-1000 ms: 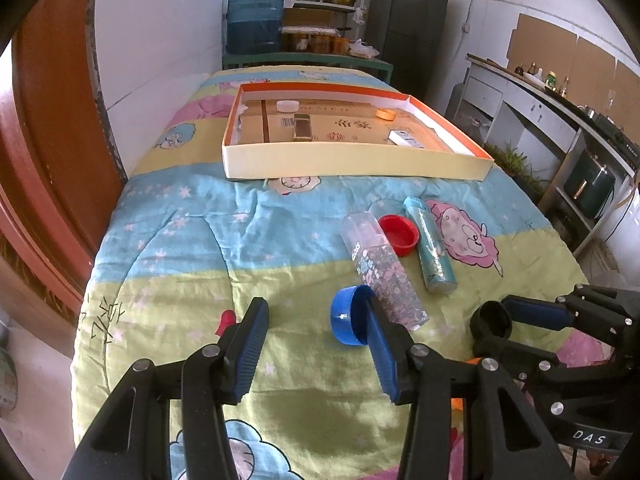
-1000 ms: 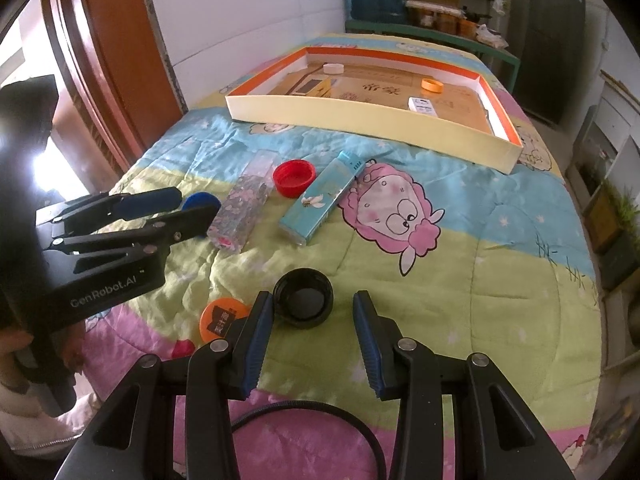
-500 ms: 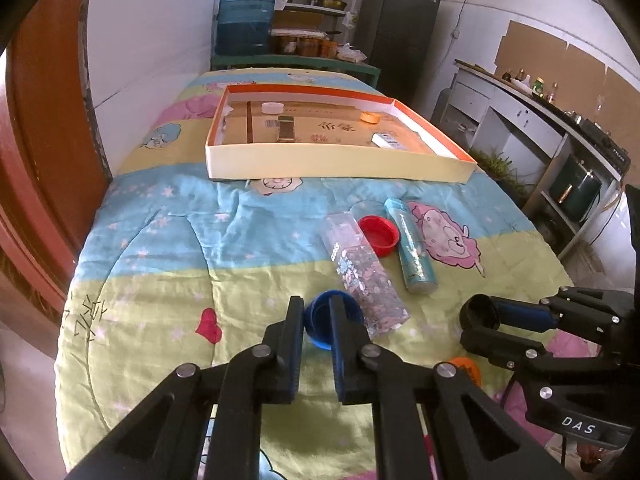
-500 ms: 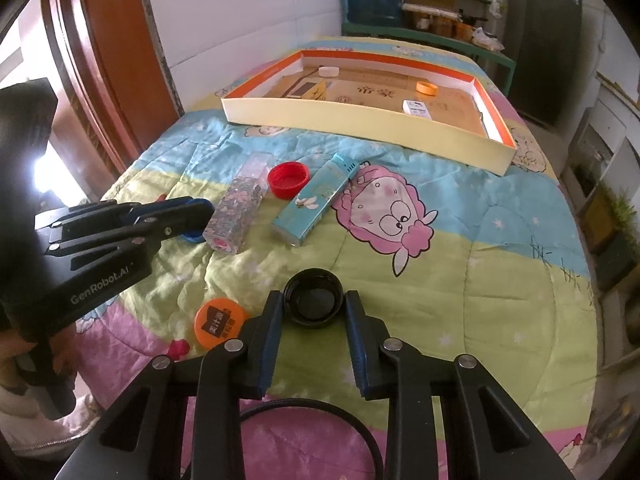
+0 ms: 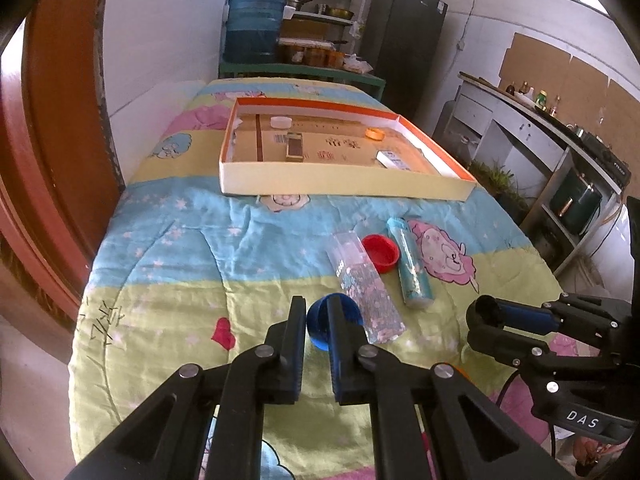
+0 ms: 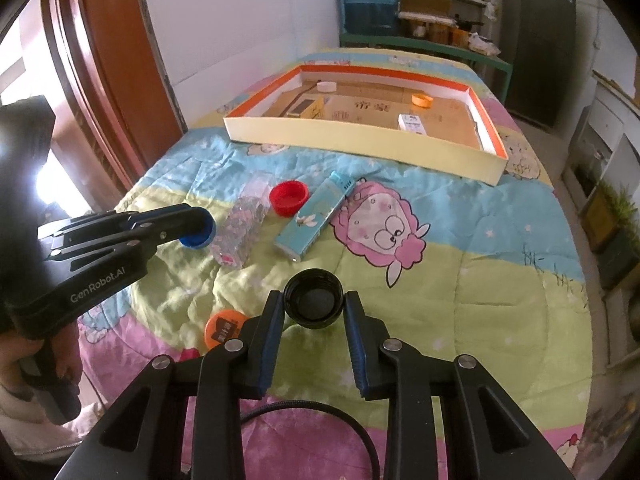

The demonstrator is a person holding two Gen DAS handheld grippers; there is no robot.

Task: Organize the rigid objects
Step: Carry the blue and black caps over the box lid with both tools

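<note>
Left gripper [image 5: 316,330] clamped on blue cap's [image 5: 334,322] thin rim, right gripper [image 6: 314,308] on black cap [image 6: 313,305]. Could slip, falling toward six o'clock.

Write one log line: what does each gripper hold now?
left gripper: shut on blue cap | right gripper: shut on black cap

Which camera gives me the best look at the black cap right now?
Right wrist view: the black cap sits centred between the right gripper pads, open side up. The left wrist view shows only its dark edge at that gripper's fingertips, seen side-on.
</note>
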